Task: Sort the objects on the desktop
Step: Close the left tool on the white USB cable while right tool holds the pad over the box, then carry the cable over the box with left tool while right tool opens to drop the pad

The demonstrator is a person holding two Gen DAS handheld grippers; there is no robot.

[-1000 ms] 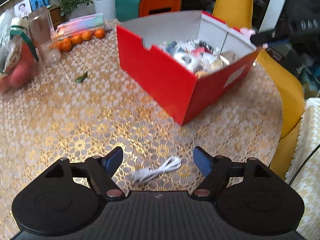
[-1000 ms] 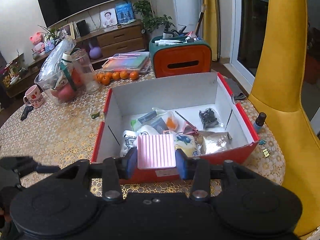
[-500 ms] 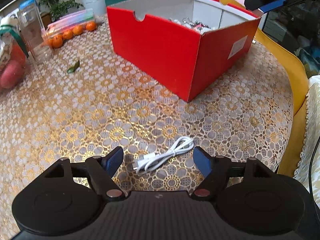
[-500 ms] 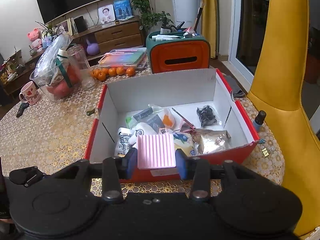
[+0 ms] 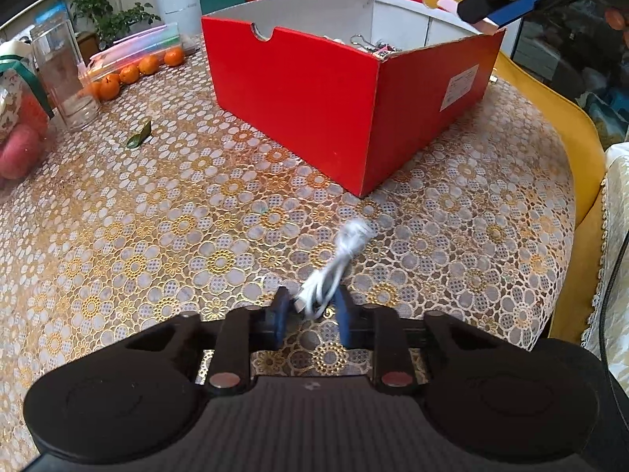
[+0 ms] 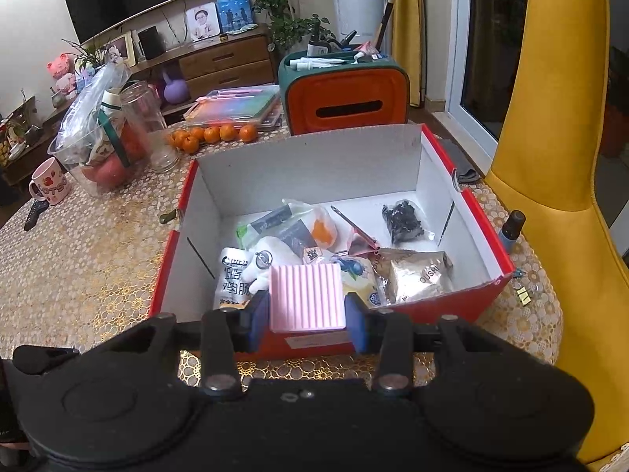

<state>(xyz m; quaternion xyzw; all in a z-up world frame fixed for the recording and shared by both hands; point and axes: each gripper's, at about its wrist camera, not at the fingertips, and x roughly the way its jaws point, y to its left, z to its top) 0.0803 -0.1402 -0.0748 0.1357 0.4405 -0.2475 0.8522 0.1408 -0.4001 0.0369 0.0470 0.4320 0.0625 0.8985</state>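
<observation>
The left hand-held gripper (image 5: 310, 316) has just been closing, its jaws now pinching the white cable (image 5: 334, 271) on the counter (image 5: 157, 236). The right hand-held gripper (image 6: 306, 312) is clamping a pink ribbed block (image 6: 306, 297) over the red box (image 6: 487, 295); beyond it, a silver pouch (image 6: 420, 273) is showing "OUSH".

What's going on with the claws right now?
Left claw just closed on coiled white cable. Right claw holds ribbed pink block over red cardboard box. Nothing blocking.
</observation>
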